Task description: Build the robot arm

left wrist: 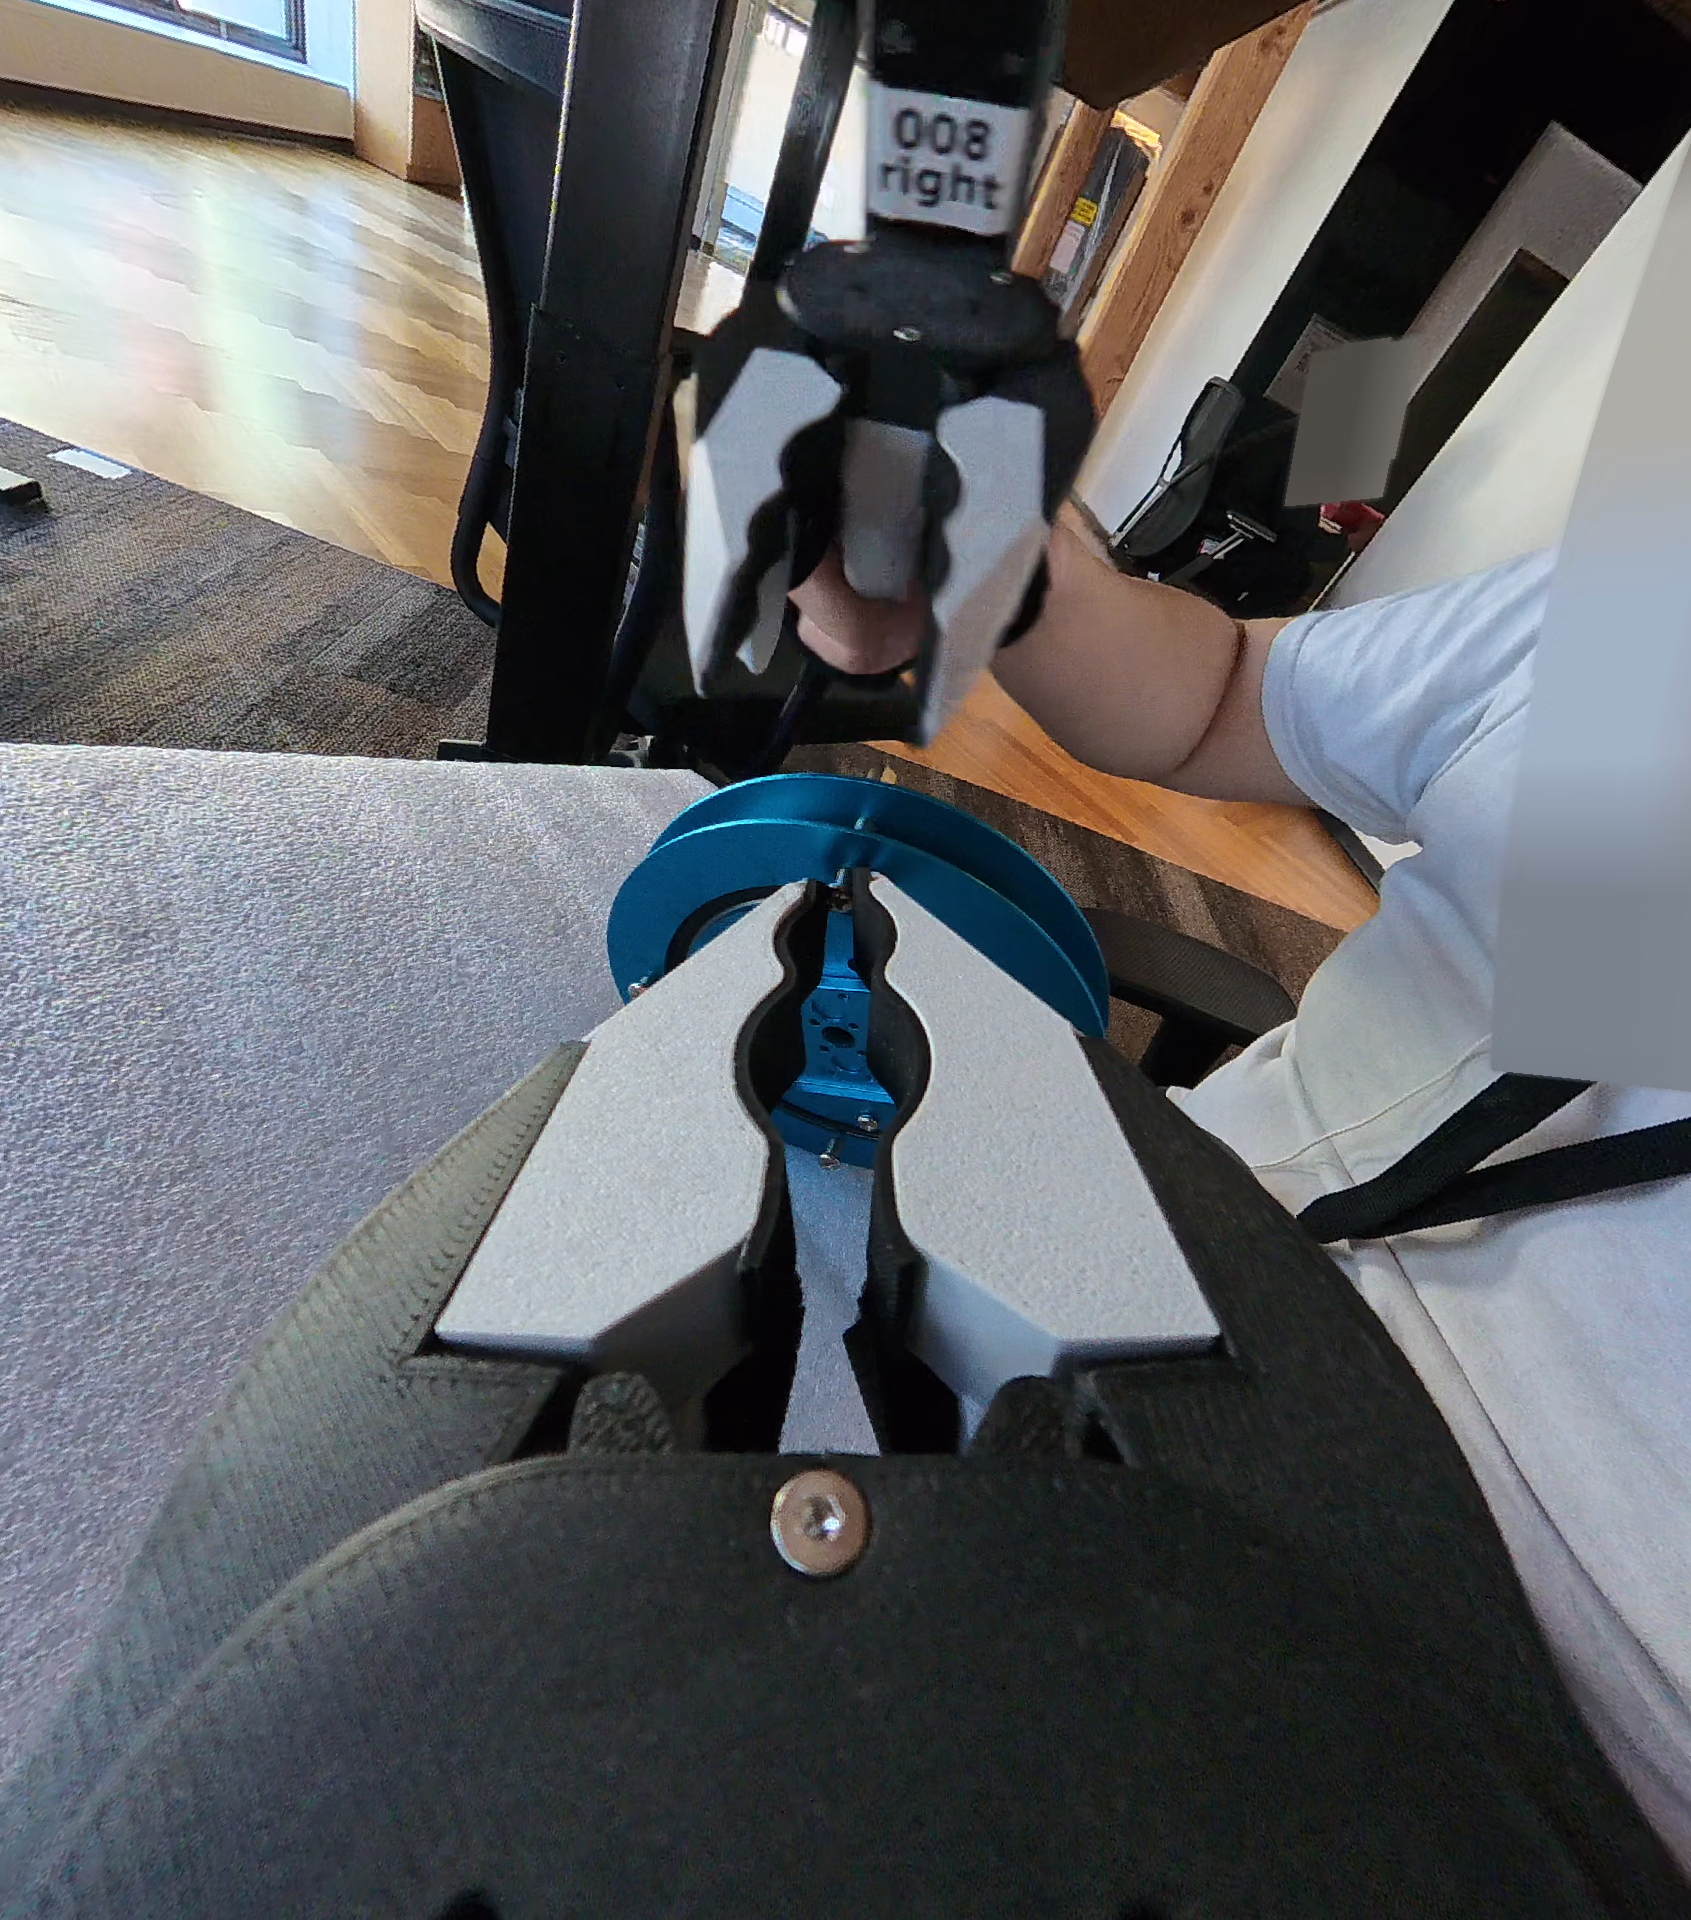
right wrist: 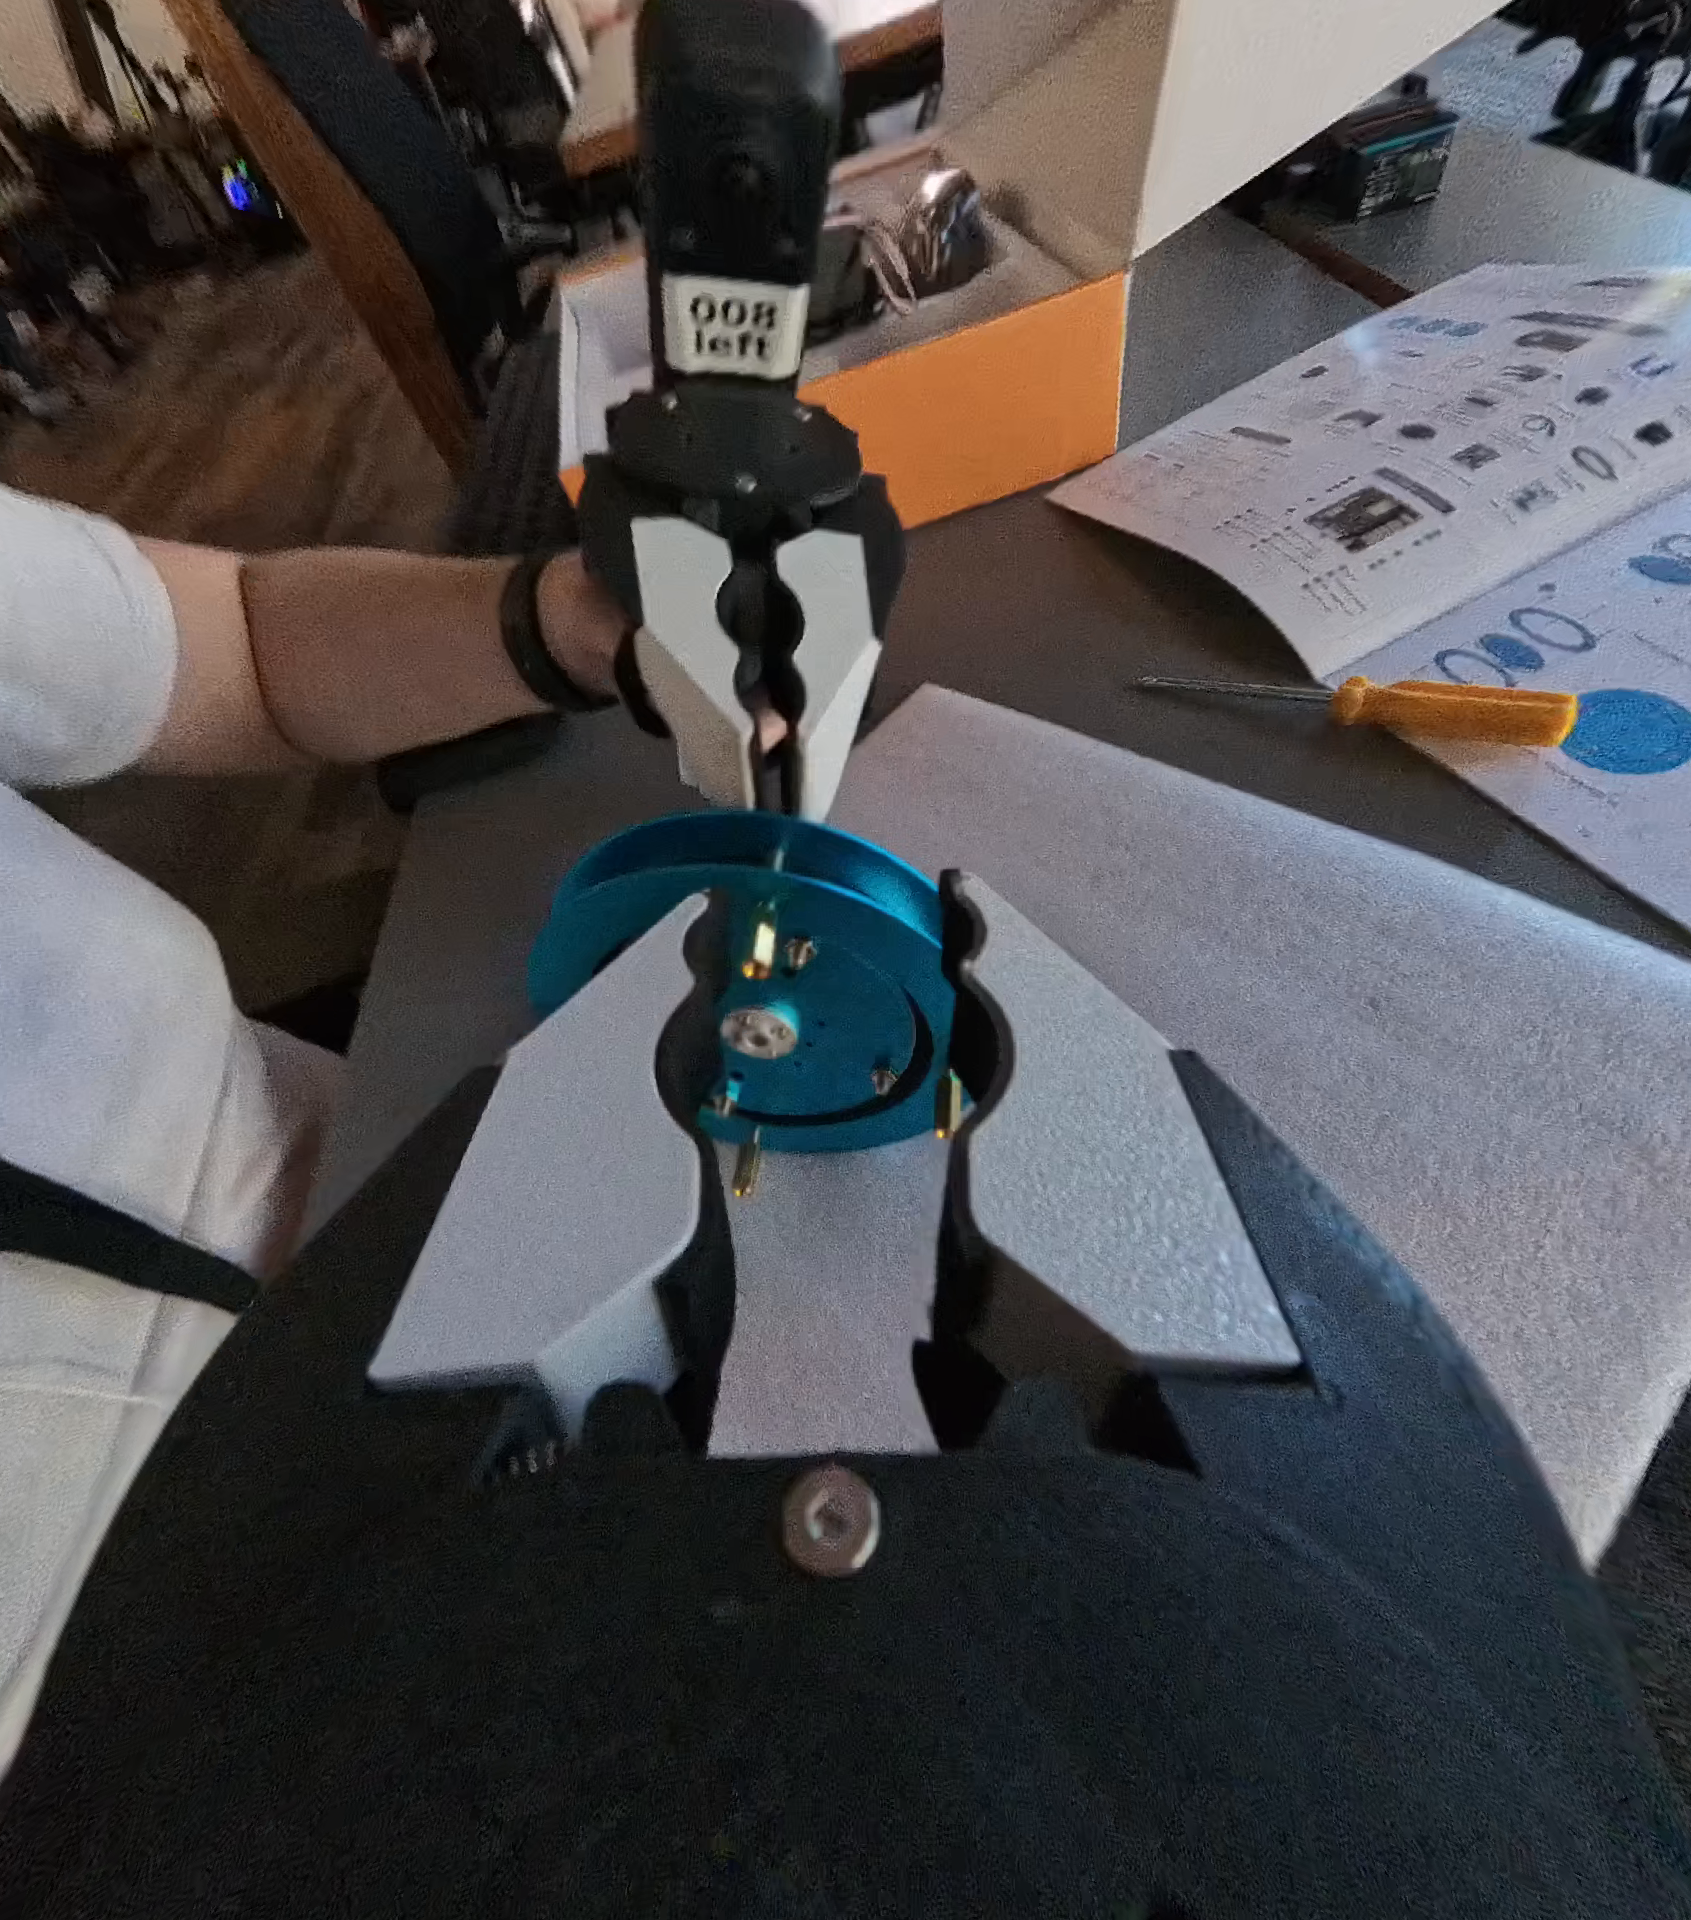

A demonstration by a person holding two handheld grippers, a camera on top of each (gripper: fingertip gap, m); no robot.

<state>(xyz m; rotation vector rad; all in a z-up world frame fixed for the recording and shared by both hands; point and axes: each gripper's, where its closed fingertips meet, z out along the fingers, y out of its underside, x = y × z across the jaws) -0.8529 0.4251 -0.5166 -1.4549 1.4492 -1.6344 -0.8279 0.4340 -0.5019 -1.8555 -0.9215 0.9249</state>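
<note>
A blue metal wheel assembly (left wrist: 934,831), two discs with a hub plate and brass standoffs, is held on edge over a white foam sheet (left wrist: 197,1039). My left gripper (left wrist: 846,888) is shut on the assembly, pinching it at the fingertips. In the right wrist view the left gripper (right wrist: 773,800) grips the wheel's far rim. My right gripper (right wrist: 830,894) is open, its fingers standing either side of the hub plate (right wrist: 820,1039) without closing on it. In the left wrist view the right gripper (left wrist: 830,686) hovers open just beyond the wheel.
An orange screwdriver (right wrist: 1443,712) lies on printed instruction sheets (right wrist: 1547,468) at the right. An orange-and-white open box (right wrist: 976,416) stands behind. The foam sheet (right wrist: 1340,1039) covers the dark table. The person's forearms (right wrist: 373,644) and white shirt are at the table edge. A black table leg (left wrist: 592,364) stands beyond.
</note>
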